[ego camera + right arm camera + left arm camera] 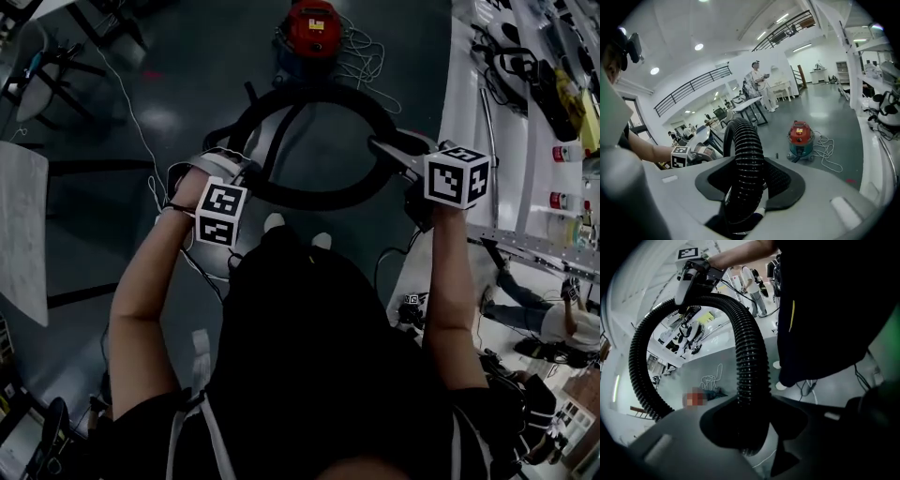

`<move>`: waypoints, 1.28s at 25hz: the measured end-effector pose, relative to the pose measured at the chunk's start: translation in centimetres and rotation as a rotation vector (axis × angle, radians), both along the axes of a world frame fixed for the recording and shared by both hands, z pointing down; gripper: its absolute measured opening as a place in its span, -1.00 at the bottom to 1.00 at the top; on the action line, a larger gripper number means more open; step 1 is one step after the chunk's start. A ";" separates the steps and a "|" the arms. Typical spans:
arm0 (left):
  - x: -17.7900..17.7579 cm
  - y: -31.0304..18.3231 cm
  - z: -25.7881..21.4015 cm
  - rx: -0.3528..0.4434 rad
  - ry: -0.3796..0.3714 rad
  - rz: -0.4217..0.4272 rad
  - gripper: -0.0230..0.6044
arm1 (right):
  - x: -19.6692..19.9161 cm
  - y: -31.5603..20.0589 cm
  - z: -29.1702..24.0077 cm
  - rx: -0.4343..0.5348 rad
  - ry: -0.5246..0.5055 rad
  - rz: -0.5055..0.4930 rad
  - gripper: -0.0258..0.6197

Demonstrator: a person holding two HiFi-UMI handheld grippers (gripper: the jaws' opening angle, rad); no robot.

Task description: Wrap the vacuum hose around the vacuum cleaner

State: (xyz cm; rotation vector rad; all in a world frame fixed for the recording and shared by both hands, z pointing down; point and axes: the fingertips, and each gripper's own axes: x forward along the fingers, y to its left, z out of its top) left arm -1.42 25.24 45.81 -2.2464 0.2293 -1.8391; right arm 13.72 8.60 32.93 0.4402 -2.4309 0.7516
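A red vacuum cleaner (312, 28) stands on the dark floor ahead of me, small in the right gripper view (800, 138). Its black ribbed hose (319, 199) is held up as a wide loop between both grippers. My left gripper (242, 174) is shut on one part of the hose (749, 380), which runs between its jaws and arcs up to the right gripper (691, 273). My right gripper (392, 150) is shut on another part of the hose (746, 178), and the left gripper's marker cube (679, 157) shows beyond it.
A loose white cord (367, 56) lies beside the vacuum. A long white workbench (506, 141) with tools runs along the right. A pale table (23, 234) and chairs stand at the left. A person (759, 84) stands far off by tables.
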 end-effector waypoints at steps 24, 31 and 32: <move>-2.2 -4.1 -0.3 0.196 0.067 0.200 -0.37 | -1.5 0.2 -1.3 -0.025 -0.180 -0.016 -0.35; -0.1 -6.2 0.5 0.179 0.155 0.060 -0.37 | -1.7 -1.9 -2.6 0.086 -0.042 -0.177 -0.35; 0.1 -6.7 0.5 0.188 0.165 0.038 -0.37 | -1.7 -2.3 -2.9 0.090 -0.046 -0.184 -0.35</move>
